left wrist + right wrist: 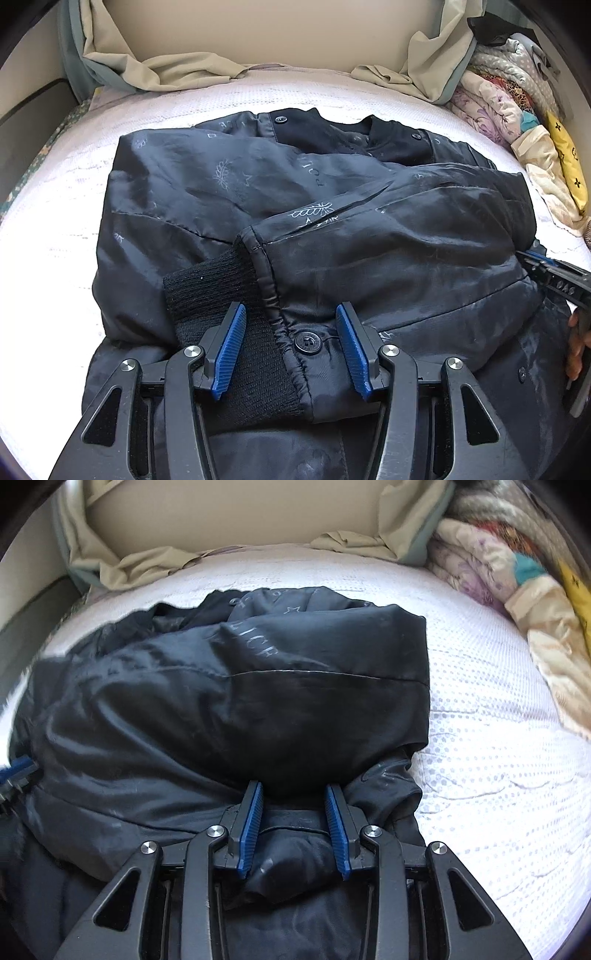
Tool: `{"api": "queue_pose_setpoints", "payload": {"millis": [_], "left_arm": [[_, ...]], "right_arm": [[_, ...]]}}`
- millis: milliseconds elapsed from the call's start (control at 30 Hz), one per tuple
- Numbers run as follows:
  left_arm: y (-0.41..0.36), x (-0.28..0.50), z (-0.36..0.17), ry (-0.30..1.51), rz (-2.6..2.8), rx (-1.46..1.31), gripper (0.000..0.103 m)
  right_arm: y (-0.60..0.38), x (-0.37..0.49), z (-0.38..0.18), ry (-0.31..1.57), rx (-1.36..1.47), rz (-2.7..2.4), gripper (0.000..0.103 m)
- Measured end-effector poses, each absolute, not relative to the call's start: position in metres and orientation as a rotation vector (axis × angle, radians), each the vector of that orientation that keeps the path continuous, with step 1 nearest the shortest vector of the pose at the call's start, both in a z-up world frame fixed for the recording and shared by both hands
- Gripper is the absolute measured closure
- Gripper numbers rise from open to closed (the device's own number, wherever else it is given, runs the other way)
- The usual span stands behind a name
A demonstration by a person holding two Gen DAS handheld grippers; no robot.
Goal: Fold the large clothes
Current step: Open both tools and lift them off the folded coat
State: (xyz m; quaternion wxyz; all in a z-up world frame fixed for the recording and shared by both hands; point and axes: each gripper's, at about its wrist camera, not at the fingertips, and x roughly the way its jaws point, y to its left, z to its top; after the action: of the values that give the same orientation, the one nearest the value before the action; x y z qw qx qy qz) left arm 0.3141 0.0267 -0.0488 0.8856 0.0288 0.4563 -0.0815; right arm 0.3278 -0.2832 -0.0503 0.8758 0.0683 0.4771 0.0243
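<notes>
1. With its sleeves already crossed over the body, the black bomber jacket lies on the bed, bottom half still unfolded.
2. Left hand-held gripper straddles the ribbed cuff, released.
3. Right hand-held gripper pinches a fabric fold.

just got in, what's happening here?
A person with a claw in each hand is folding a dark jacket on a white bed. The left claw sits over the knit cuff of a sleeve folded across the body, its jaws apart. The right claw has a bunch of the jacket's right edge between its pads. A heap of other clothes lies to the right.
</notes>
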Motion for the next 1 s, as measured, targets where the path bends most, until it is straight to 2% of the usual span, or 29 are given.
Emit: {"api": "queue_pose_setpoints", "payload": {"millis": [33,133,267,500,600,800,1000], "left_arm": [[0.027,0.314,-0.048,0.951,-0.169,0.058,0.045],[0.027,0.314,-0.042,0.957,-0.17,0.046,0.04],[0.025,0.31,-0.028,0.941,-0.173,0.025,0.028],[0.028,0.295,0.004,0.892,-0.214,0.005,0.026],[0.041,0.286,0.02,0.86,-0.22,-0.03,0.02],[0.068,0.278,0.032,0.861,-0.208,-0.071,0.019],[0.094,0.259,0.036,0.901,-0.169,-0.057,0.019]], "right_arm": [[-0.285,0.327,-0.045,0.996,0.165,0.054,0.069],[-0.291,0.322,-0.022,0.972,0.253,0.095,0.053],[-0.296,0.313,0.014,0.901,0.285,0.13,0.053],[-0.306,0.293,0.048,0.873,0.304,0.153,0.052],[-0.313,0.277,0.057,0.899,0.307,0.121,0.048],[-0.328,0.22,0.056,0.975,0.346,0.151,0.041],[-0.357,0.175,0.02,1.025,0.43,0.146,0.038]]}}
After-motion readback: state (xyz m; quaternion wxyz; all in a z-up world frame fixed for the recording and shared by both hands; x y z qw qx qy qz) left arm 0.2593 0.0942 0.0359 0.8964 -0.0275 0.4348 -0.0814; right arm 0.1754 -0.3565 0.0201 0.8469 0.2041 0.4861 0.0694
